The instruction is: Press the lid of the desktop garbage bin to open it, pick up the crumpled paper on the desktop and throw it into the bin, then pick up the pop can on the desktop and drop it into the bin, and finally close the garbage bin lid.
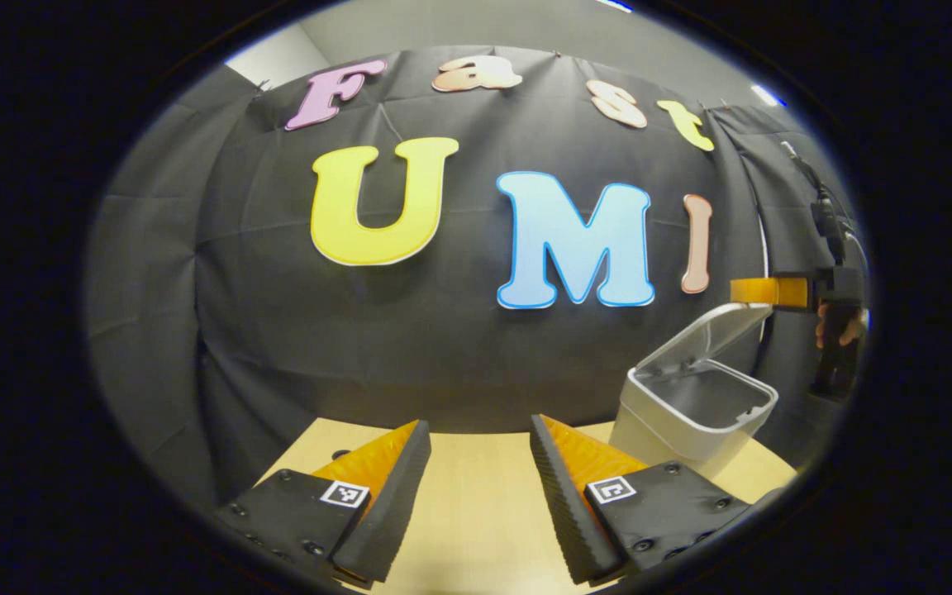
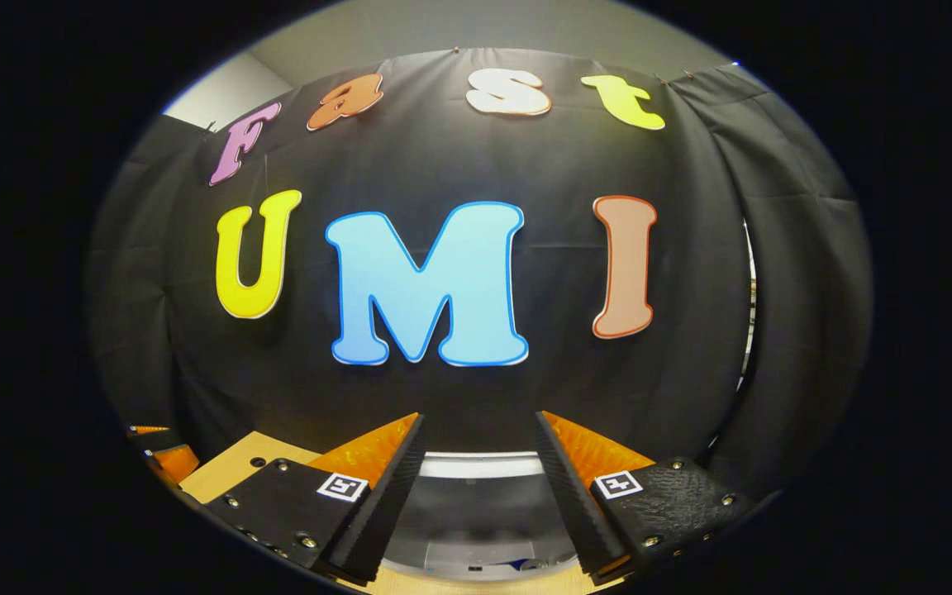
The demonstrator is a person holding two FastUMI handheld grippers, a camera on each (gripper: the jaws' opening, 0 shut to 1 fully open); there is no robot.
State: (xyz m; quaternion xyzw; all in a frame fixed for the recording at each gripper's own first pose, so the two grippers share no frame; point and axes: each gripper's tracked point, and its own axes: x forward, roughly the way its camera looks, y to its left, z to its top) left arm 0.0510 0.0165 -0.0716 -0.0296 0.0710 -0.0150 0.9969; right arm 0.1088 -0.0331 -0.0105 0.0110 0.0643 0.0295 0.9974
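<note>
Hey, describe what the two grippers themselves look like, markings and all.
The left gripper and the right gripper are built alike: two wedge-shaped fingers with ribbed inner faces, each on a dark textured plate fixed with small screws and bearing a square black-and-white tag. In the left gripper view, the right gripper carries a dark cable above it.

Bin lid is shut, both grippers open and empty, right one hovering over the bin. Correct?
Not quite: the bin lid is open, tilted up at the back, as the left gripper view shows. The rest stands: the left gripper and right gripper have jaws apart with nothing between them, and the right one hovers over the bin's opening.
</note>
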